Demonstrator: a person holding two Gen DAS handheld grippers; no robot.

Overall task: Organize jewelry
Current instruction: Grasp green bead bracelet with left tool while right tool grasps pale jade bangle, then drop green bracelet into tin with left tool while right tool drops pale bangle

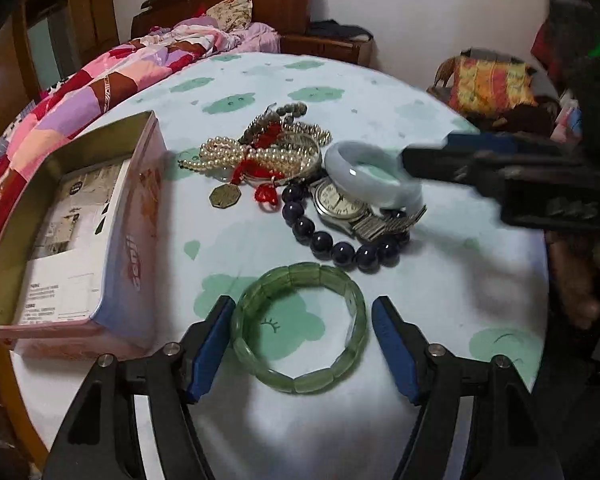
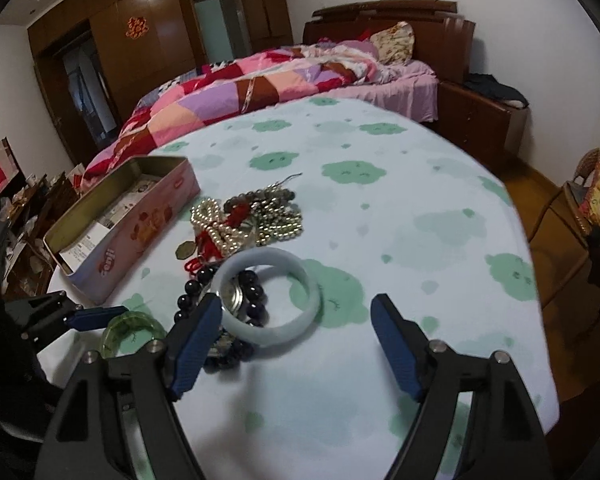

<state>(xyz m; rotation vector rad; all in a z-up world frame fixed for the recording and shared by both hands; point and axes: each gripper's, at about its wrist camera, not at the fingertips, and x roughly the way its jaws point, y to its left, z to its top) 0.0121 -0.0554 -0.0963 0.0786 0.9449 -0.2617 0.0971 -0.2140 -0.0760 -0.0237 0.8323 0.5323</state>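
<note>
Little of the sorting looked done: every piece of jewelry lay outside the pink tin (image 1: 80, 216), whose floor showed only a printed paper sheet (image 1: 64, 240). Just beside the tin's open long side sat the tangled heap of pearl strands (image 1: 244, 156) with red cord and a brass tag. Beyond that heap from the tin lay the dark bead bracelet (image 1: 332, 246), ringing a steel watch (image 1: 340, 200), and the pale jade bangle (image 2: 266, 300) leaned on them.

The green segmented bracelet (image 1: 300, 324) lay flat near the tin's near corner. The left gripper (image 1: 302, 344) stood wide, a finger on each side of it, not visibly touching. The right gripper (image 2: 296, 344) was wide too, its left finger over the bangle's rim. So at least 5 pieces remained to go in.
</note>
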